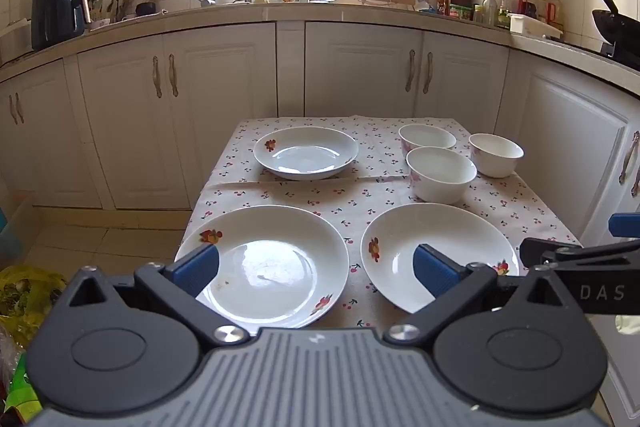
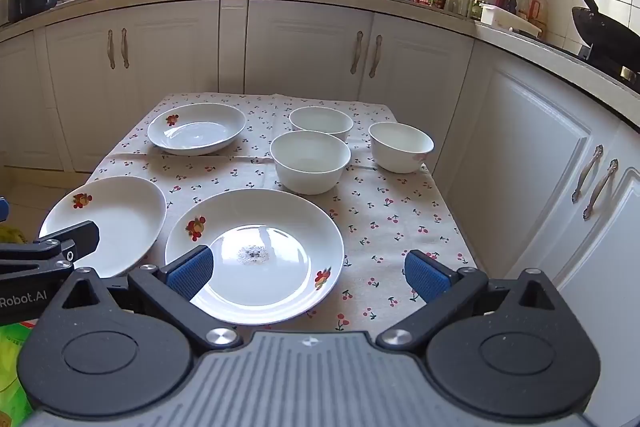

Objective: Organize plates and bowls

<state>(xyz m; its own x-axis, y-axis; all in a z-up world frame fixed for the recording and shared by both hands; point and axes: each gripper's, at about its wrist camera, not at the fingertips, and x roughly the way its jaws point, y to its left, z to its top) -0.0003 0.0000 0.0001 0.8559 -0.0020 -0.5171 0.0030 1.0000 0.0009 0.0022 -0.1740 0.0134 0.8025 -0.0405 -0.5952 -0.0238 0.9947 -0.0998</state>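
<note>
White ceramic plates with fruit motifs lie on the cherry-print clothed table (image 1: 280,193): two near (image 1: 266,265) (image 1: 438,251), one far left (image 1: 306,153). Three white bowls (image 1: 440,173) cluster far right. Left tool (image 1: 316,267) and right tool (image 2: 308,273) hover, jaws wide apart, holding nothing.

Near left plate (image 1: 280,259): near rim hidden behind left tongs (image 1: 316,267). Near right plate (image 2: 256,251): near rim covered by right tongs (image 2: 308,271). Bottle labels (image 1: 508,3) beyond the table (image 1: 360,195): too small to be read.
</note>
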